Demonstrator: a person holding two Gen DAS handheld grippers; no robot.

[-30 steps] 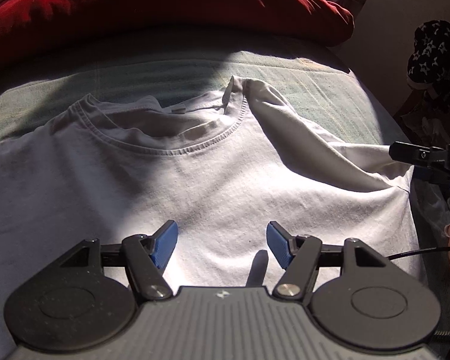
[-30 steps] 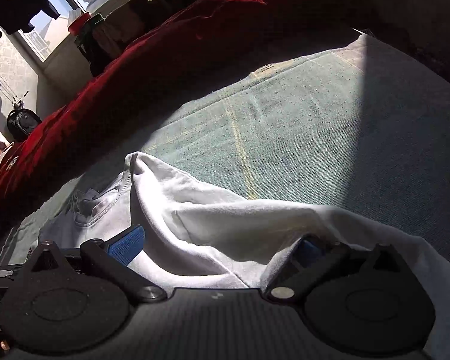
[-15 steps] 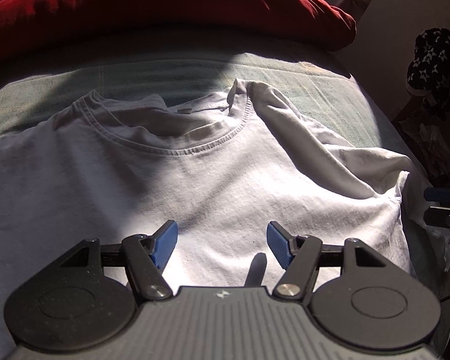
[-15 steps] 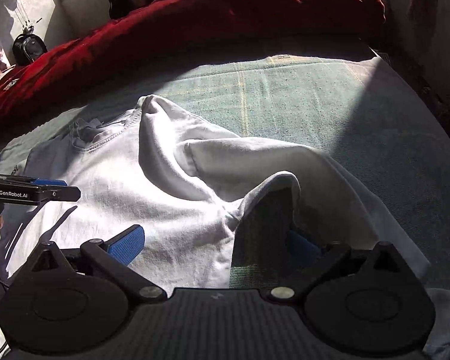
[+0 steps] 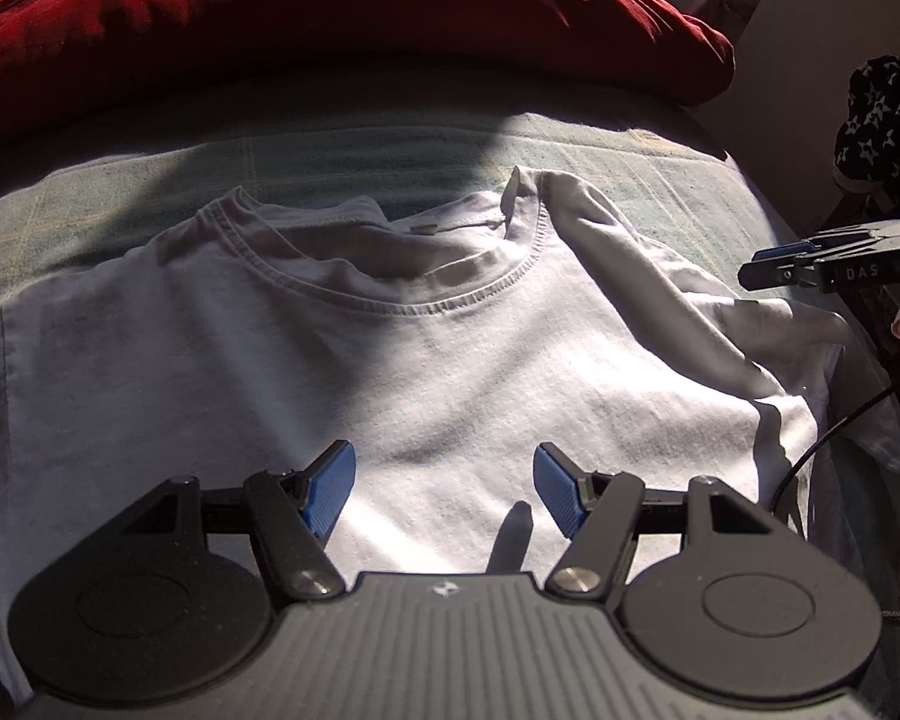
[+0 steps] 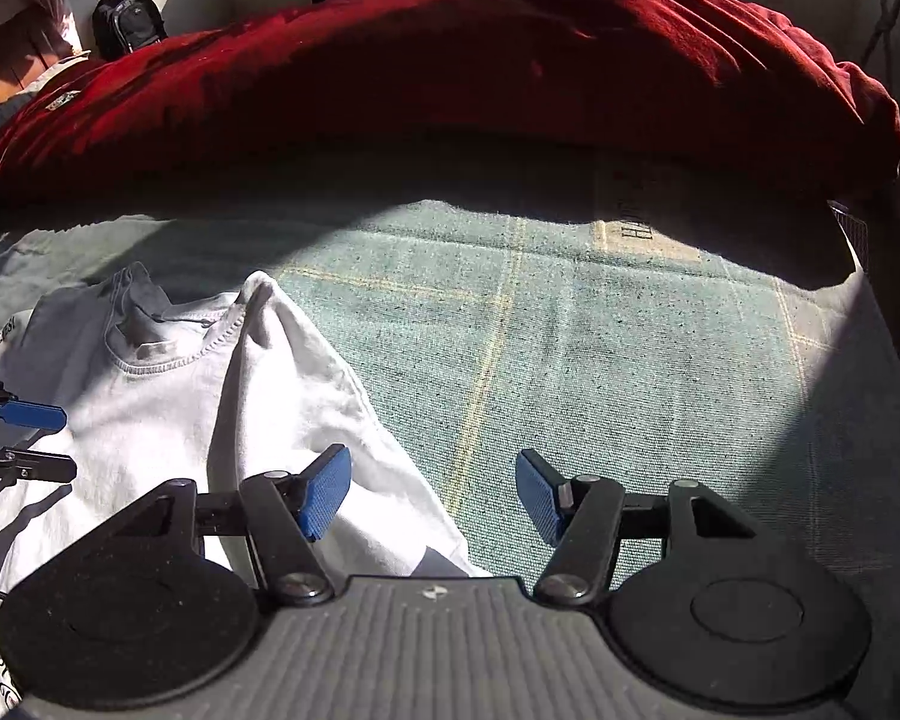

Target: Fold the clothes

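the green checked blanket [image 6: 600,372] covers the bed, and a big red duvet [image 5: 330,18] lies bunched along its far side. on the blanket the white t-shirt [image 5: 390,372] lies spread flat with the round collar [image 5: 402,306] pointing to the duvet. i judge that the folding is only at its first step: the sleeve [image 6: 294,396] on the right side is already turned inward and rests on the chest part, but it is lumpy, with a raised ridge near the shoulder, not pressed flat. the other sleeve, the two long sides and the bottom half look not yet folded, so most of the work is left. the left gripper [image 5: 444,489] hovers over the lower chest of the shirt with its jaws moderately apart and nothing between them. the right gripper [image 6: 429,492] is beside the folded sleeve, above the edge of the shirt and the bare blanket; its jaws have just been closing, they stand half wide, and no cloth is between them.
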